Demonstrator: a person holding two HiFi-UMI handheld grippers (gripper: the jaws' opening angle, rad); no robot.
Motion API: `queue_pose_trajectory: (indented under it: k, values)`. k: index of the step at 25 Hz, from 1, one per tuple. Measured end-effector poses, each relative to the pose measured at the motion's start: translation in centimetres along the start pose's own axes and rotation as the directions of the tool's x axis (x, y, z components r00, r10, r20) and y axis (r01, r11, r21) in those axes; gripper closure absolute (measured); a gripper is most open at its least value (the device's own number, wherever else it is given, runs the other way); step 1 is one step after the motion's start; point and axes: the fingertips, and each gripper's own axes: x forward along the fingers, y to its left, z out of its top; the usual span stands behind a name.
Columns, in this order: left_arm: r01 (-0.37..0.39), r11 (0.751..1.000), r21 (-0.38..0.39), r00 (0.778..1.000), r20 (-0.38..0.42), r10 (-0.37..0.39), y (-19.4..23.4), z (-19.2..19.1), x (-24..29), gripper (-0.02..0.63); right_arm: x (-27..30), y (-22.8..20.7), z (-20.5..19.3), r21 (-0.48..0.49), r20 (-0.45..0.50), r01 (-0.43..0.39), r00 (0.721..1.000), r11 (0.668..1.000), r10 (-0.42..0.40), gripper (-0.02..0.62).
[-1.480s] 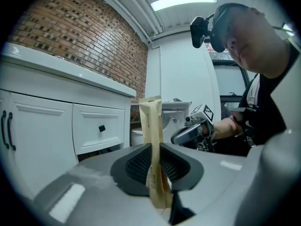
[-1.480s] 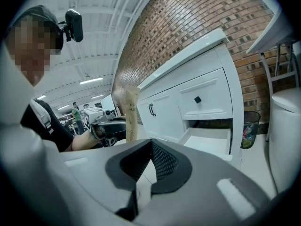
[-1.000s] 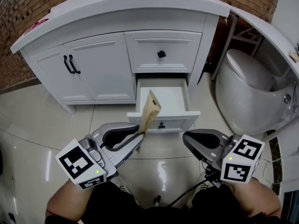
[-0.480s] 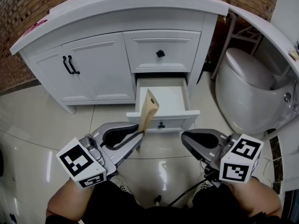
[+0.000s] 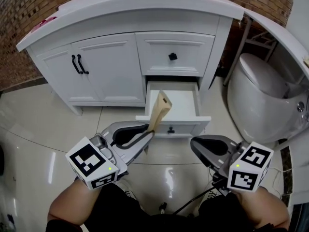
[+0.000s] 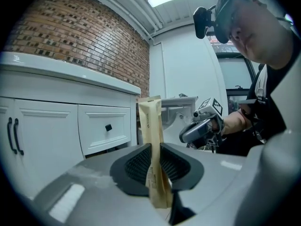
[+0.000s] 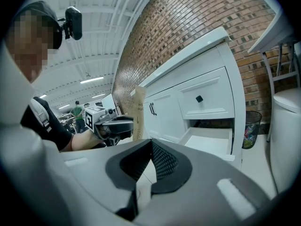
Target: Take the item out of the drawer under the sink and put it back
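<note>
The lower drawer point(image 5: 189, 125) under the sink stands pulled out, and its white bottom shows bare. My left gripper point(image 5: 147, 131) is shut on the lower end of a tan paper packet point(image 5: 161, 106), which stands tilted over the drawer's front left corner. In the left gripper view the packet point(image 6: 151, 126) rises upright between the ribbed pads. My right gripper point(image 5: 194, 143) hangs in front of the drawer's right side, shut with nothing in it. In the right gripper view the pads meet at the tip point(image 7: 151, 144), and the open drawer point(image 7: 211, 142) lies beyond.
The white vanity has a closed upper drawer point(image 5: 174, 57) and double doors with black handles point(image 5: 77, 64) on the left. A toilet point(image 5: 260, 100) stands close on the right. A waste bin point(image 7: 249, 126) sits by the brick wall. Glossy tiled floor lies below.
The left gripper with the packet has edged slightly forward toward the drawer, and the head view has shifted a little. The right gripper has stayed put.
</note>
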Motion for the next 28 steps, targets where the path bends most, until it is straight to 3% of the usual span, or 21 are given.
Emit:
queue_pose_trajectory:
  k: [8,16,28]
  values:
    - [-0.053,0.998,0.024,0.999,-0.010,0.053,1.6,0.9,0.4,0.541,0.1,0.0,0.0,0.002,0.001,0.001,1.000,1.000,-0.001,0.592]
    - [-0.076,0.989,0.128,0.995,-0.049,0.083,3.0,2.5,2.2,0.541,-0.2,-0.3,-0.1,0.016,0.006,0.005,1.000,1.000,-0.005,0.592]
    - [-0.119,0.950,0.288,0.983,-0.098,0.153,9.1,4.5,8.4,0.543,-0.9,-0.4,0.3,0.017,0.031,-0.004,1.000,1.000,0.004,0.592]
